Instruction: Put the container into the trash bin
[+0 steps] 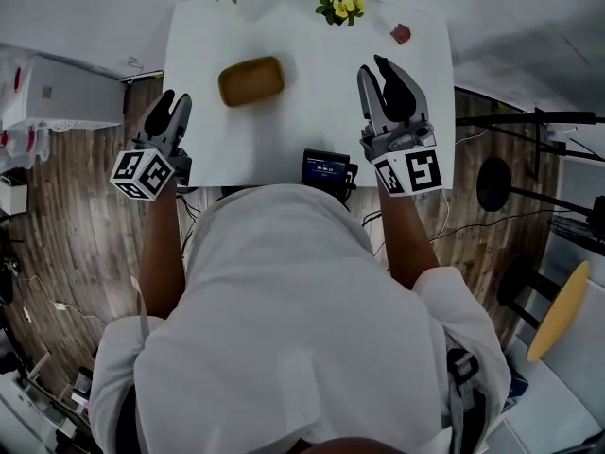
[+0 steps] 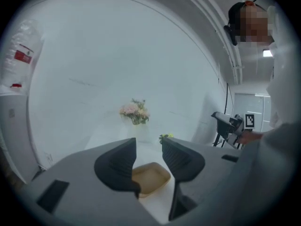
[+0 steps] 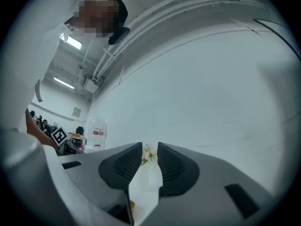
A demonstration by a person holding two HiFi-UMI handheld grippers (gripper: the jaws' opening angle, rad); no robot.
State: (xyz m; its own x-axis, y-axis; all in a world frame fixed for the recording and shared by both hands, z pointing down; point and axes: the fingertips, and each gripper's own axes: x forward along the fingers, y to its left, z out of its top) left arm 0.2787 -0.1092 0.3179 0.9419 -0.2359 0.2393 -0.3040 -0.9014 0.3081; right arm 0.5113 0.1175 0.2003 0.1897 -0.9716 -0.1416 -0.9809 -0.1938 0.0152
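Left tool [image 1: 173, 105] near empty container [image 1: 250, 80]

Pretty bare room: plain white wall [image 2: 117, 55], white rectangular table [image 1: 321, 112], dark wood-plank floor [image 1: 85, 235], strip ceiling lights [image 3: 63, 83] overhead.

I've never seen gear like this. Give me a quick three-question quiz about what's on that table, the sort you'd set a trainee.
1. True or false: the left hand-held gripper is clamped on the brown container.
2. What colour are the flowers nearest the right hand-held gripper? A) blue B) yellow C) purple
3. Fill in: the brown container lies on the white ____.

Key
1. False: the container lies free, and both grippers' jaws stand apart with nothing between them.
2. B
3. table
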